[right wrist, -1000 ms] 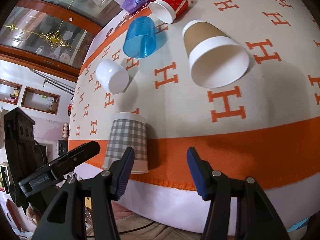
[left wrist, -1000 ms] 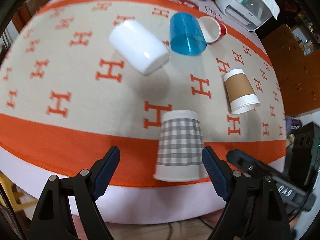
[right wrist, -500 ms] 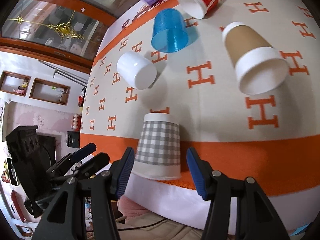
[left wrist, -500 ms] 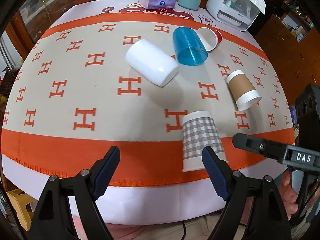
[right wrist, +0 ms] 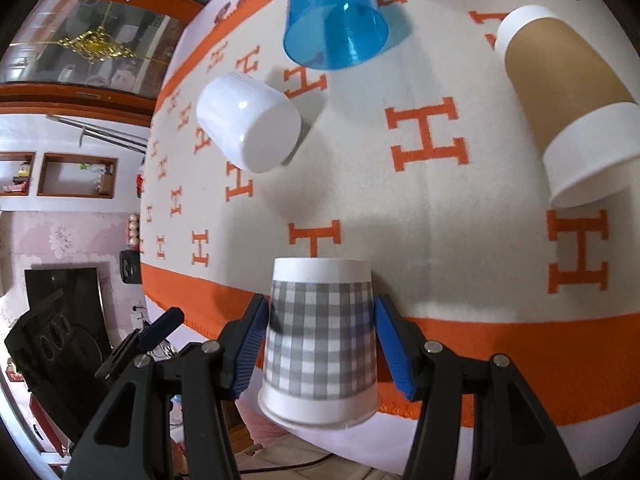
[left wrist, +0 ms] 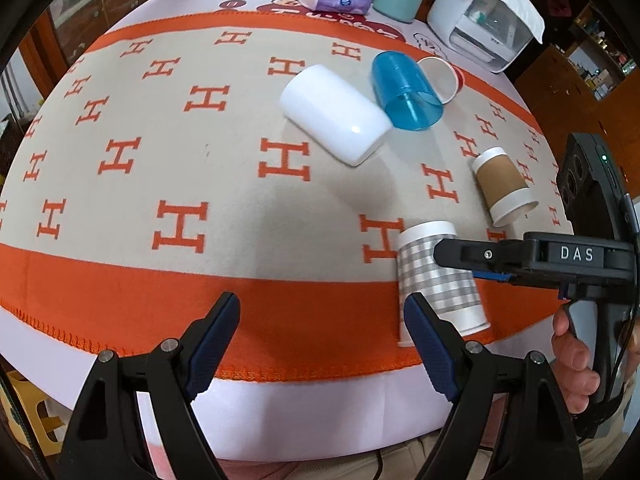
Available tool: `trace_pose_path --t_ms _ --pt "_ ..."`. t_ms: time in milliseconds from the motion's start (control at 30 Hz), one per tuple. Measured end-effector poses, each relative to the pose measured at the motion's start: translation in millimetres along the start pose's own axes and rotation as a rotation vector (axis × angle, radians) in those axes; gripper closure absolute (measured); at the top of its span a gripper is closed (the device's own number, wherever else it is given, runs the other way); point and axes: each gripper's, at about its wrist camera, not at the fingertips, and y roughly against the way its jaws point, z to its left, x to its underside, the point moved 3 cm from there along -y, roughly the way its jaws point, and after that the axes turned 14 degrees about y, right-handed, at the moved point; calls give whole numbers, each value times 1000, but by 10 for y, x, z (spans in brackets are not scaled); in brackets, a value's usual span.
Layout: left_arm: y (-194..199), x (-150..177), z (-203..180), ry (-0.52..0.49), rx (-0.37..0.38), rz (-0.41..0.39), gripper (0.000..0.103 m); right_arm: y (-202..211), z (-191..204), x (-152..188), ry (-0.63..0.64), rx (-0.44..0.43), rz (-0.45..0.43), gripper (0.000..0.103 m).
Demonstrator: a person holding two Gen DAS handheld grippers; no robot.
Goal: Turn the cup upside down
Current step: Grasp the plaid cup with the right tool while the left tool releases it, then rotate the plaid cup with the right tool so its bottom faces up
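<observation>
Moved since half a second ago: right gripper (right wrist: 320, 344) has advanced so its blue pads now bracket the plaid cup (right wrist: 320, 344), which earlier stood ahead of the fingertips; left gripper (left wrist: 320, 340) has drawn back and left, the cup now off to its right.

Plaid cup: paper, grey check, mouth down on the orange border of the cloth (left wrist: 224, 208), near the table's front edge. Blurred in the left view (left wrist: 436, 280).

Right gripper: jaws spread to either side of the cup, pads just beside its wall; contact cannot be told.

Left gripper: jaws spread wide, nothing between them, hovering over the front edge.

White cup (left wrist: 336, 120): on its side, mid-cloth.

Blue cup (left wrist: 404, 92): translucent, on its side, just beside the white one.

Red cup (left wrist: 442, 80): on its side behind the blue one.

Brown cup (left wrist: 502, 186): sleeved paper, on its side, right of the plaid cup and apart from it.
</observation>
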Motion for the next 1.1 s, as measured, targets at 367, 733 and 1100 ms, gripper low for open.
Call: trace_pose_path --t_ms 367,733,1100 --pt "-149 24 101 18 -1 34 20 -33 27 5 22 -8 7 45" --pt "-6 -13 32 7 -15 -65 20 358 303 130 352 279 -478 45" --pt "42 100 43 -7 -33 -123 20 337 518 683 604 365 -615 45"
